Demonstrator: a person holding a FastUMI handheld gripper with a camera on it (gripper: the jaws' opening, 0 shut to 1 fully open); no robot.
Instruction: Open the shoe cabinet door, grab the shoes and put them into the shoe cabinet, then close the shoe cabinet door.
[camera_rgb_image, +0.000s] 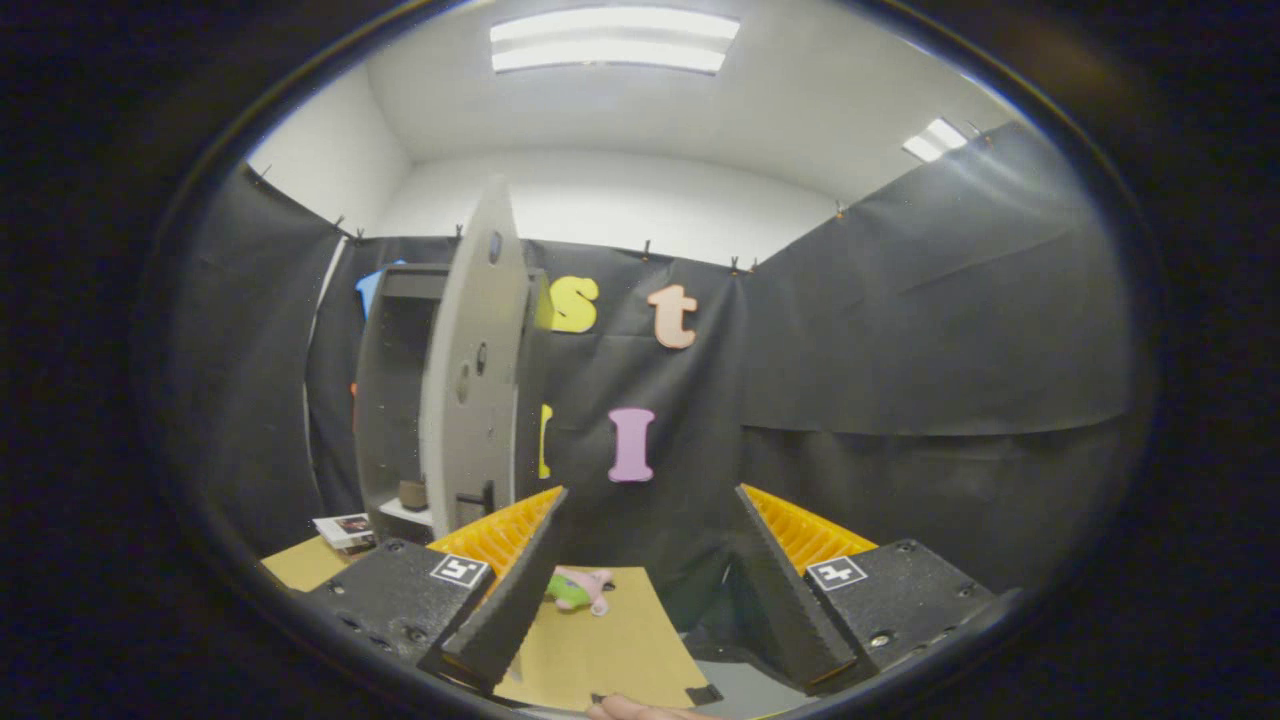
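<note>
With fingers (640, 590) apart, small object (413, 493) inside open shoe cabinet (395, 400).

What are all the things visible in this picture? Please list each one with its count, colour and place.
shoe cabinet: one, grey, beyond the left finger, against the cloth wall.
cabinet door: one, grey, swung open.
small shoe: one, pink and green, on the brown board between the fingers.
brown board: one, under the fingers.
booklets: small stack, white, beside the cabinet's base.
ceiling lights: two, white.
hand-held gripper: one, fingers open, holding nothing.
</note>
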